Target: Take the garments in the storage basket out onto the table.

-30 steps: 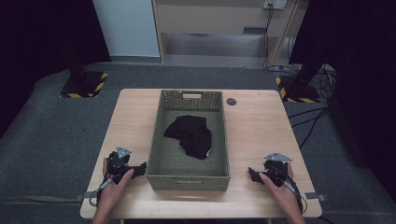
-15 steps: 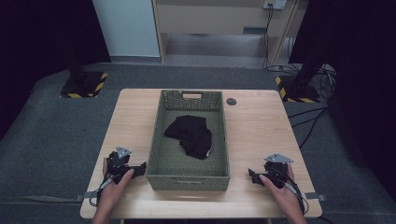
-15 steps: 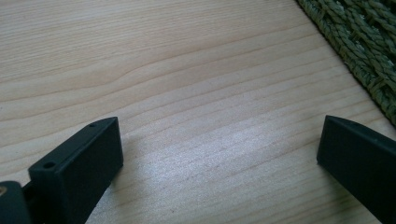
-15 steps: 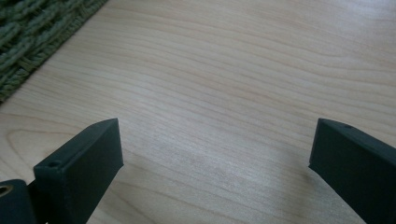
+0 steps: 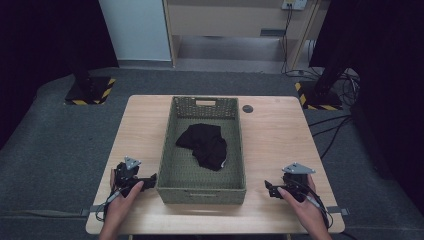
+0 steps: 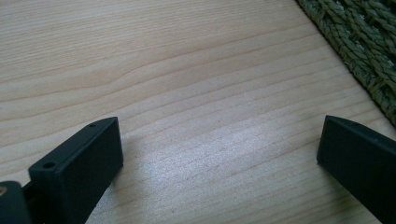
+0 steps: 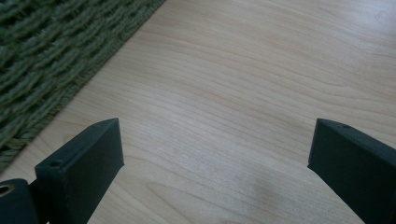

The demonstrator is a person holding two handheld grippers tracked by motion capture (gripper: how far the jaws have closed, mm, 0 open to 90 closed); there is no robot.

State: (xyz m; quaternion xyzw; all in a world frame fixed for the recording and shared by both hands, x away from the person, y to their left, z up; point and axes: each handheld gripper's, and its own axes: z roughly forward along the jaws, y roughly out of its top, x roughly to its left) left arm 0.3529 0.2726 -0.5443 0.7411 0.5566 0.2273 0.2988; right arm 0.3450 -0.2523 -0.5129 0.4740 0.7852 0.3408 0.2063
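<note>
A green woven basket (image 5: 202,191) stands in the middle of the wooden table (image 5: 275,135). A crumpled black cloth (image 5: 205,144) lies inside it. My left gripper (image 5: 150,178) rests on the table by the basket's near left corner, open, with bare wood between its jaws. In the left gripper view the left gripper (image 6: 219,154) has the basket wall (image 6: 359,42) at upper right. My right gripper (image 5: 269,189) rests near the basket's near right corner, also open and empty. The right gripper view shows the right gripper (image 7: 215,154) with the basket's weave (image 7: 51,60) at upper left.
A small dark round disc (image 5: 247,108) lies on the table beyond the basket's far right corner. Two stand bases with yellow-black stripes (image 5: 90,92) (image 5: 320,97) sit on the grey floor behind the table. Cables (image 5: 335,130) run along the floor at right.
</note>
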